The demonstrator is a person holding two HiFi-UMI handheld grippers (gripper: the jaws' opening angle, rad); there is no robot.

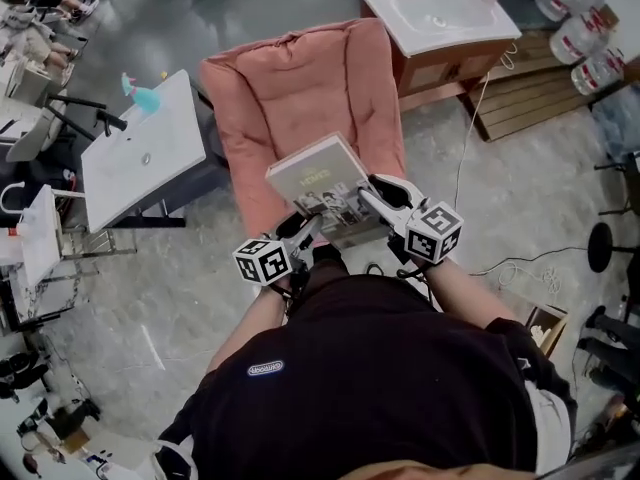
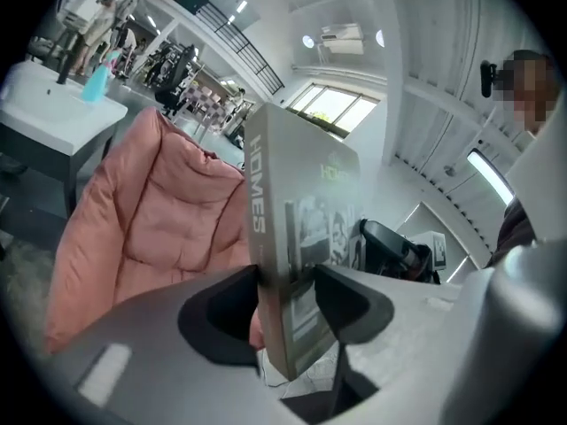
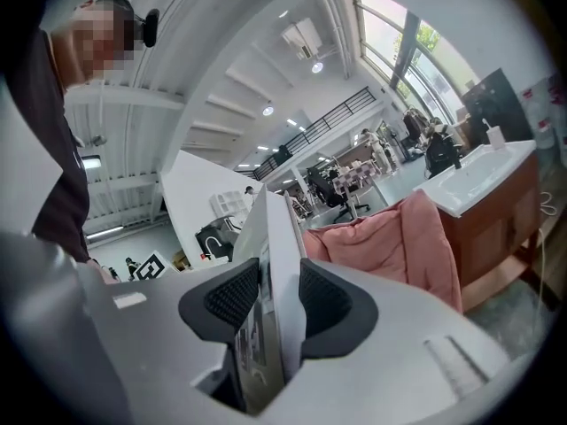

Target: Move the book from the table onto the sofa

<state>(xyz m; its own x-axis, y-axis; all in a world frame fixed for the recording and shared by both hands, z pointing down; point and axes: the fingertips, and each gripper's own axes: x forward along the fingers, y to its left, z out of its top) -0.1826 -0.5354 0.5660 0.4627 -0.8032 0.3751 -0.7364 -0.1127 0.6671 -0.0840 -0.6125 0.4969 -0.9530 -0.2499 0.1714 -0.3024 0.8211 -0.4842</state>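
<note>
- The book (image 1: pixel 322 183) was up in the air, held at its near end by both grippers, cover facing up and tilted a bit.
- From the head view it sat over the front part of the pink sofa (image 1: pixel 300 78). Whether it touched the cushion couldn't be told from there.
- The left gripper (image 1: pixel 300 230) had its jaws clamped on the book's near left corner. In its own view both pads pressed flat against the book, spine side facing the camera.
- The right gripper (image 1: pixel 375 203) was clamped on the near right corner the same way, with the page edges squeezed between its ribbed pads.
- The person stood right at the front of the sofa, arms stretched forward.
- Left of the sofa was a white table (image 1: pixel 175 158) with a blue spray bottle (image 1: pixel 145 98) on it.
- A sink cabinet (image 1: pixel 440 13) stood just behind the sofa on the right.
</note>
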